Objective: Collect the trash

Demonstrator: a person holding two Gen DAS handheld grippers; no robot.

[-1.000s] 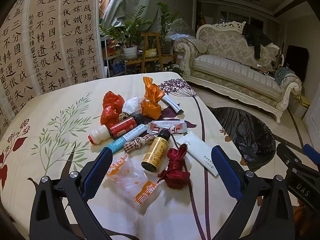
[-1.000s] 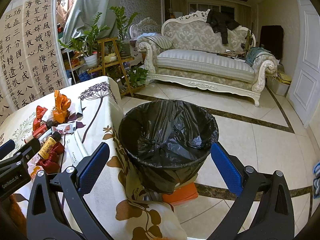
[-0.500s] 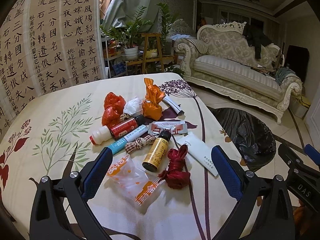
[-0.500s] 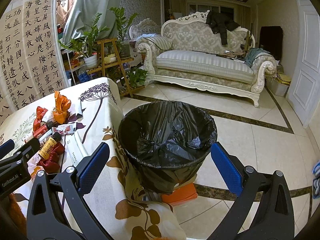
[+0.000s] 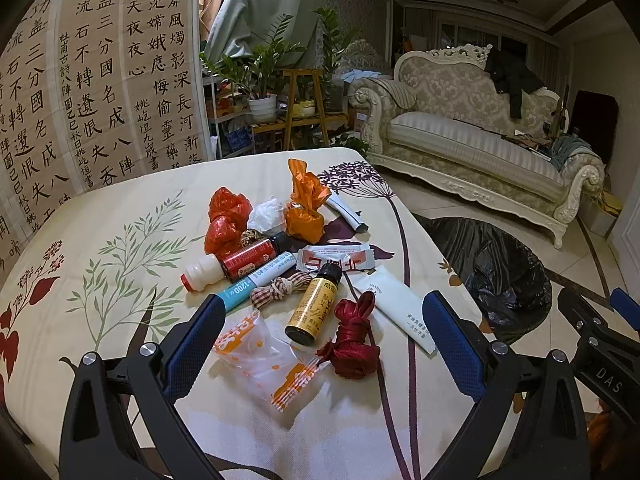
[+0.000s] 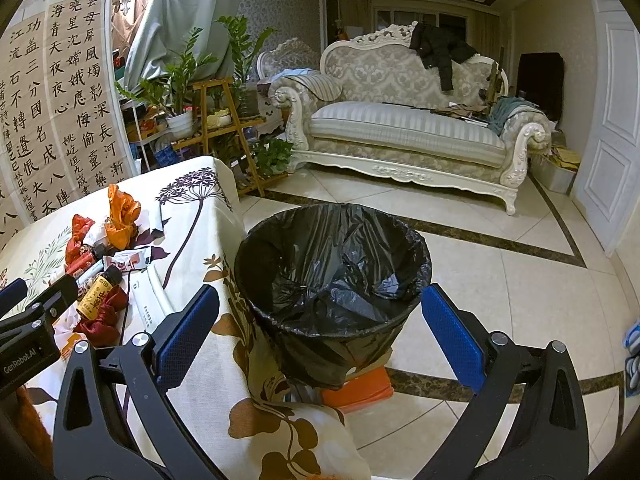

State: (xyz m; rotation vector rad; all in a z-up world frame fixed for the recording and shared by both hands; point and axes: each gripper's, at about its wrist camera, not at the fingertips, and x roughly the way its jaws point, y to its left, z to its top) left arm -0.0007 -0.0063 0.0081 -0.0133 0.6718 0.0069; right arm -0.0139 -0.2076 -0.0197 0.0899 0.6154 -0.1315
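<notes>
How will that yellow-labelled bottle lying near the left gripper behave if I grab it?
The yellow bottle lies on its side, so a nudge probably rolls it. It looks rigid, likely slippery. The red ribbon knot touches it and may drag along.

Bin (image 6: 332, 280) mouth unobstructed; trash pile (image 5: 288, 276) crowded; tablecloth (image 5: 100, 280) left of it bare.

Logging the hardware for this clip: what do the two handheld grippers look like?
Both match: the left gripper and right gripper have black angular plastic frames, silver screw heads at the joints and blue textured pads on the fingers. White lettering on the bodies: "GenRobot.AI" on the left, "DAS" on the right. No sleeves or cables visible.
</notes>
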